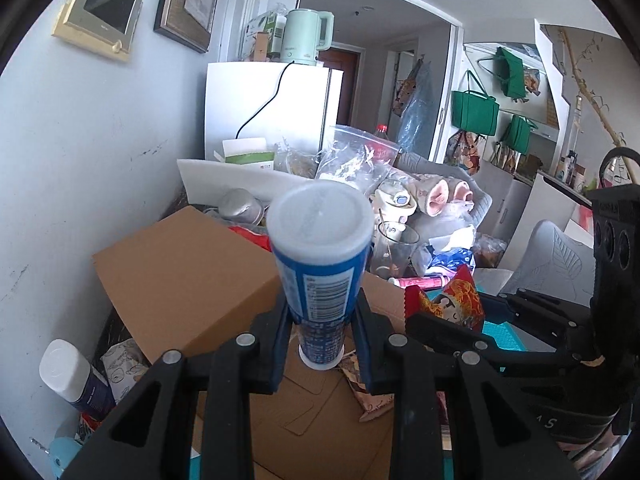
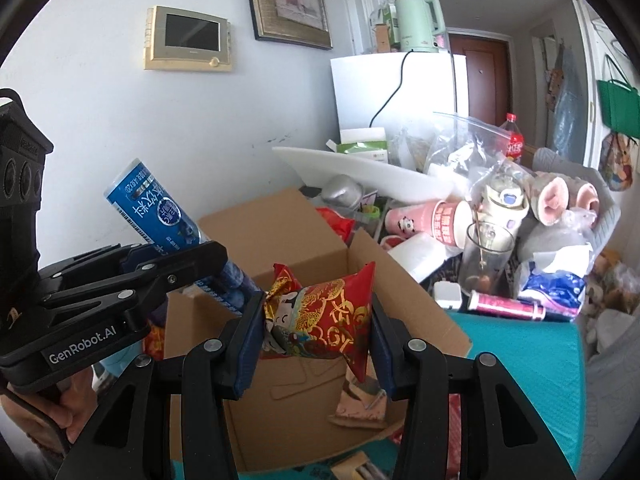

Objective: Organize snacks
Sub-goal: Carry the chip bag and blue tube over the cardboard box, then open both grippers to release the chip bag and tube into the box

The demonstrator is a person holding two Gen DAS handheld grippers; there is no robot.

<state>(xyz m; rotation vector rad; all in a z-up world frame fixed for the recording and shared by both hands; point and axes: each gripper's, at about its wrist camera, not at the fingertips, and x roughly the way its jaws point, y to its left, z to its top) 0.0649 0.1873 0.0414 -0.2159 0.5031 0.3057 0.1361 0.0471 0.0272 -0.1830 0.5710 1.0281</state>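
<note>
While the left gripper [image 1: 322, 334] squeezes the blue tube [image 1: 320, 264] low down, its heavy top could tip and slide out. At its 3 o'clock, the right gripper [image 2: 318, 334] pinches the red snack bag [image 2: 328, 316] above the open cardboard box [image 2: 420, 304]. Both could bump and drop outside it.

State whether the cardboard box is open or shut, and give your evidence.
Open: the cardboard box has its flaps raised, and a packet lies on its floor.
</note>
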